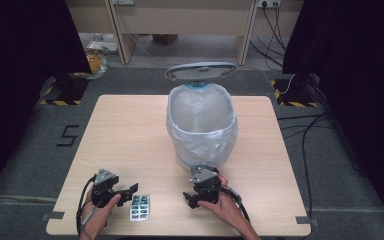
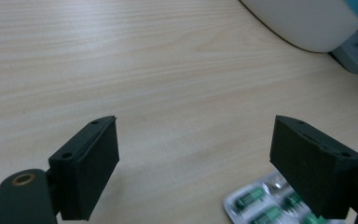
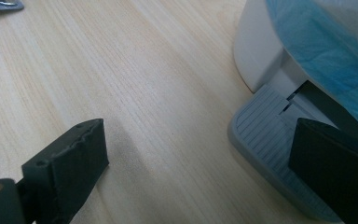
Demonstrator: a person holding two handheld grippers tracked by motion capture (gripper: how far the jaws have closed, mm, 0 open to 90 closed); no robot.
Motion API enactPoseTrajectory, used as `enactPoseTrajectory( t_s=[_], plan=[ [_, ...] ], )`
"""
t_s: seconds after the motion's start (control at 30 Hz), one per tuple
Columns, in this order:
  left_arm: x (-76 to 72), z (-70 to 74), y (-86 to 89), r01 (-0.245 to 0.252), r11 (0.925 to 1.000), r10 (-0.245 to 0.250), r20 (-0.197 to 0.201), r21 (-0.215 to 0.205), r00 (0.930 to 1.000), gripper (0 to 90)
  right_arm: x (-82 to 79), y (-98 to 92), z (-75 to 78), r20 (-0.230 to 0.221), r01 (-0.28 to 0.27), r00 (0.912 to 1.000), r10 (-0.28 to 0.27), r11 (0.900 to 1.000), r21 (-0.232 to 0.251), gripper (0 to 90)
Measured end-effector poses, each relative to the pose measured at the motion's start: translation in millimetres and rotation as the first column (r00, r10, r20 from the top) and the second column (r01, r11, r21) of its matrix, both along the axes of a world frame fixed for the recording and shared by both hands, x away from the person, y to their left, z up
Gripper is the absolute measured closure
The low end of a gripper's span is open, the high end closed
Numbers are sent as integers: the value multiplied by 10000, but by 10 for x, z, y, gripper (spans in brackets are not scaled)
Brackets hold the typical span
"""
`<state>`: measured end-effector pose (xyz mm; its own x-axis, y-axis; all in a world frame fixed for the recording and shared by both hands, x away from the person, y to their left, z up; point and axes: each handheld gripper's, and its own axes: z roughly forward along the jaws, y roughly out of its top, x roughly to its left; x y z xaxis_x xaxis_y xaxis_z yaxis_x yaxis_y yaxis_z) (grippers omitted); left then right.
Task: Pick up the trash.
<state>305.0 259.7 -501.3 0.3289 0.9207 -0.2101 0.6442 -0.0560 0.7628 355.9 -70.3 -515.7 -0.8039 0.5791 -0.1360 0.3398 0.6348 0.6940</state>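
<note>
I see the big wooden counter (image 1: 130, 135) first. On it stands a white bin (image 1: 202, 127) with a clear bag inside, lid (image 1: 201, 71) up, and I can't see anything in it. My right tongs (image 1: 192, 196) sit just in front of the bin, near its grey foot pedal (image 3: 270, 154), jaws spread wide and holding nothing. My left tongs (image 1: 128, 192) are spread wide too. A small pack of green pills (image 1: 140, 208) lies flat just beside them.

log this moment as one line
left gripper: open beside pill blister | right gripper: open near bin pedal | bin: lid up
</note>
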Motion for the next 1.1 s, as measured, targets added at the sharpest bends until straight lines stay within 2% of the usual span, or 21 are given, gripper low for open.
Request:
enactPoseTrajectory(
  t_s=[0.17,0.27,0.37,0.43,0.5,0.57,0.63,0.7,0.77,0.83,0.87,1.03,1.1],
  plan=[
    [-208,-32,-96,-159,9999,159,-45,24,9999,149,0,0,0,1,-2,10000,2,10000,-1,45],
    [-329,-56,-244,16,10000,-16,-107,14,9999,149,2,-2,0,8,-37,10000,37,10000,-5,45],
    [-401,-86,-348,-32,9996,41,-292,291,9996,151,1,-2,0,-5,-31,10000,31,10000,7,45],
    [-452,-111,-406,-165,9997,170,-304,155,9994,152,0,-3,-1,-7,-33,10000,33,10000,28,45],
    [-483,-147,-482,-51,9993,65,-359,374,9993,152,-2,-3,-1,-29,-6,10000,6,10000,38,45],
    [-483,-185,-547,13,9978,4,-253,670,9997,153,-2,-3,-1,-26,-6,10000,6,10000,40,45],
    [-483,-206,-604,167,9900,-154,-100,1402,9998,157,0,-5,-3,20,-34,10000,34,10000,53,45],
    [-466,-203,-612,124,9898,-113,-79,1418,9999,162,-1,-5,-3,12,-31,10000,31,10000,57,45],
    [-445,-200,-600,74,9896,-82,49,1436,10000,244,-2,-5,-3,-13,-21,10000,21,10000,54,45],
    [-434,-202,-600,55,9854,-91,200,1701,9998,322,-2,-5,-4,-12,-27,10000,27,10000,59,45],
    [-427,-204,-597,83,9855,-120,210,1696,9997,335,-2,-5,-4,-10,-20,10000,20,10000,60,45],
    [-378,-199,-561,198,9868,-232,188,1610,9996,339,0,-6,-4,7,-44,10000,44,10000,62,45],
    [-354,-186,-537,356,9877,-366,40,1523,9993,339,1,-8,-4,37,-71,10000,71,10000,53,45]
  ],
)
